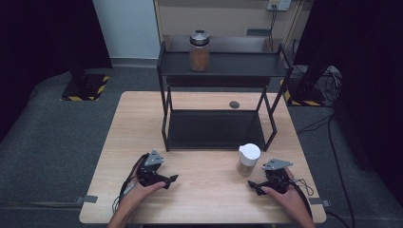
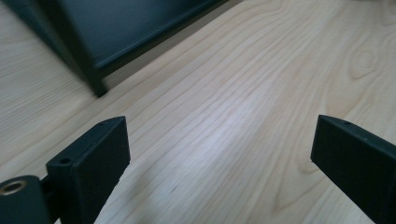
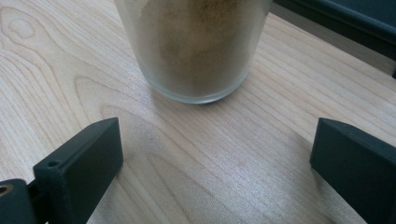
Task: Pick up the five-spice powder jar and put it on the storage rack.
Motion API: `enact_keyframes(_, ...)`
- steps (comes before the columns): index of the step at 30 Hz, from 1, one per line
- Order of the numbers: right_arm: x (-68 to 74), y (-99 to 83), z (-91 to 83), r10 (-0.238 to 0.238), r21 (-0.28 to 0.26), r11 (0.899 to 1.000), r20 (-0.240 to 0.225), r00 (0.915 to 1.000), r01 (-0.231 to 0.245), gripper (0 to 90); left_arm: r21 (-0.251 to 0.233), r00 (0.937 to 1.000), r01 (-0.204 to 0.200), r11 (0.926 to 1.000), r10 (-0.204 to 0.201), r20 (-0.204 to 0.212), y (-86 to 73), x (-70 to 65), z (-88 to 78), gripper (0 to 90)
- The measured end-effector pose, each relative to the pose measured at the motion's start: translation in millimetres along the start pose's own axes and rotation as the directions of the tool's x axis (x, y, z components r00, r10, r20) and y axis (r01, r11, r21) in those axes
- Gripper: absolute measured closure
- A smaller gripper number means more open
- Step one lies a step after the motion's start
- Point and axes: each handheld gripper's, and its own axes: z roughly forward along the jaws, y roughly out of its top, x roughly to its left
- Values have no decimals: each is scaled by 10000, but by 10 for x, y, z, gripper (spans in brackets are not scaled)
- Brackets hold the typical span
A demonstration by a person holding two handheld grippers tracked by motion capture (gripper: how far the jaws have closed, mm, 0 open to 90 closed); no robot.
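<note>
A person stands at the near edge of a light wooden table (image 1: 204,190), a two-jaw gripper in each hand, both low over the near part of the tabletop. The right gripper (image 1: 253,184) sits toward the near right, its jaws standing wide apart with nothing between them; in the right gripper view (image 3: 215,158) they point straight at a glass jar (image 1: 247,160) with a white lid, which stands upright on the table just beyond the tips, not touched by either jaw. Through its frosted wall (image 3: 194,46) a tan, powdery filling shows. The jar stands just in front of the near right leg of a black two-tier metal rack (image 1: 218,130), which occupies the middle and far part of the table. The left gripper (image 1: 172,179) lies toward the near left, well apart from the jar, its tips turned to the right; its jaws are spread wide too and hold nothing, with bare wood grain between them in the left gripper view (image 2: 219,158), where a corner leg and the lower shelf of the rack (image 2: 135,28) show beyond. On the rack's top shelf, at the far side, stands a second jar (image 1: 199,51) with a dark lid and an orange-brown filling. A small dark round disc (image 1: 234,104) lies on the table behind the rack.
</note>
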Motion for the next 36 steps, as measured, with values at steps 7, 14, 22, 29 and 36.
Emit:
enact_keyframes(7, 5, -1, 1, 10, -5, 10000, 19, 10000, -10, 29, 86, 9964, 513, 9986, -506, -678, -49, 83, -101, 41)
enact_keyframes(14, 5, -1, 1, 13, -5, 10000, 16, 10000, -13, 29, 295, 9839, 959, 9950, -903, -1540, -12, 134, -119, 41)
enact_keyframes(22, 10, 0, 3, 41, -6, 10000, 33, 10000, -41, 28, 436, 9718, 1615, 9859, -1511, -1811, -101, 145, -44, 39)
enact_keyframes(29, 13, 0, 4, 51, -9, 10000, 43, 10000, -51, 28, 582, 9692, 1266, 9902, -1110, -2199, -92, 60, 23, 13)
enact_keyframes(36, 12, 1, 3, 53, -3, 10000, 41, 10000, -53, 28, 586, 9695, 1252, 9904, -1096, -2191, -92, 63, 23, 8)
